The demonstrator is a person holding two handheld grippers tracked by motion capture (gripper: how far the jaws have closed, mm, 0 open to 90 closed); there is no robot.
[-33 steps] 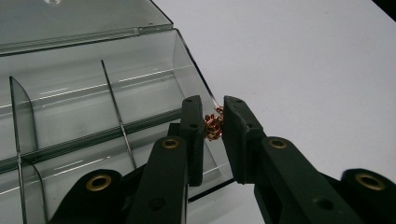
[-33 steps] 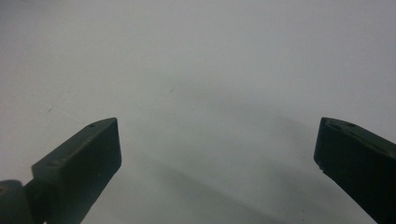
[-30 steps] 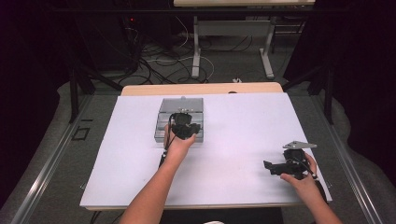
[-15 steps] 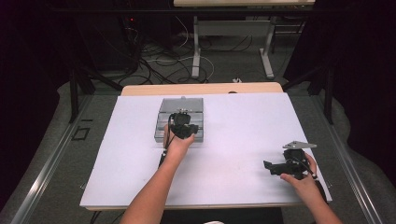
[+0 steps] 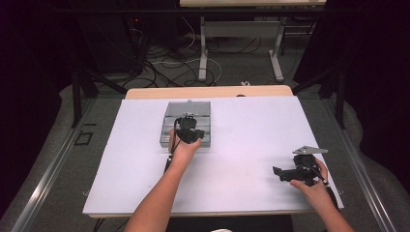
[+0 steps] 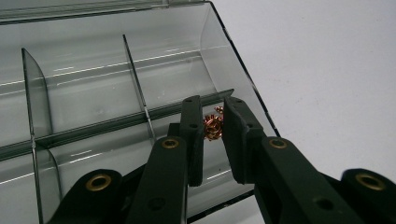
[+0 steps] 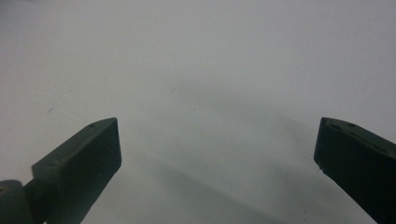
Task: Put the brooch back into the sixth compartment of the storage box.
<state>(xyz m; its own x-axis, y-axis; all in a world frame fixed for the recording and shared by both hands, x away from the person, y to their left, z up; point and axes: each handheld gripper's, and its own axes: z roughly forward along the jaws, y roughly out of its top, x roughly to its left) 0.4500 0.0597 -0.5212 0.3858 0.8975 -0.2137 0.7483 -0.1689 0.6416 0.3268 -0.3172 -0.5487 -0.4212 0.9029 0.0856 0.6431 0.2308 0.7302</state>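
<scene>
Copper-coloured toothed washers (image 6: 213, 127), a small heap of them, lie in the near right compartment of the clear plastic divided organiser box (image 5: 187, 123), and that is what the coming move seems to turn on. In the left gripper view the heap sits straight ahead at twelve o'clock from the left gripper (image 6: 211, 122), between the two black jaws and a little beyond their tips. The jaws stand close together with a narrow gap, not yet pinching any washer as far as can be seen. The heap is round and has no clear long axis; single washers are too small to tell how they tilt.

In the high view the box lies on the white bench (image 5: 241, 145) with its long axis running nine to three o'clock, its dividers splitting it into cells. The left gripper (image 5: 187, 133) hangs over the box's near edge, pointing toward twelve o'clock, so this hand is by far the nearer one to the washers.

Off toward four o'clock from the box, well apart from it, the right gripper (image 5: 285, 172) rests low over bare bench near the right edge, pointing to nine o'clock. In the right gripper view its jaws (image 7: 215, 154) are spread wide with nothing between them.

My judgement: a short push forward and down would bring the left jaws around a washer.
</scene>
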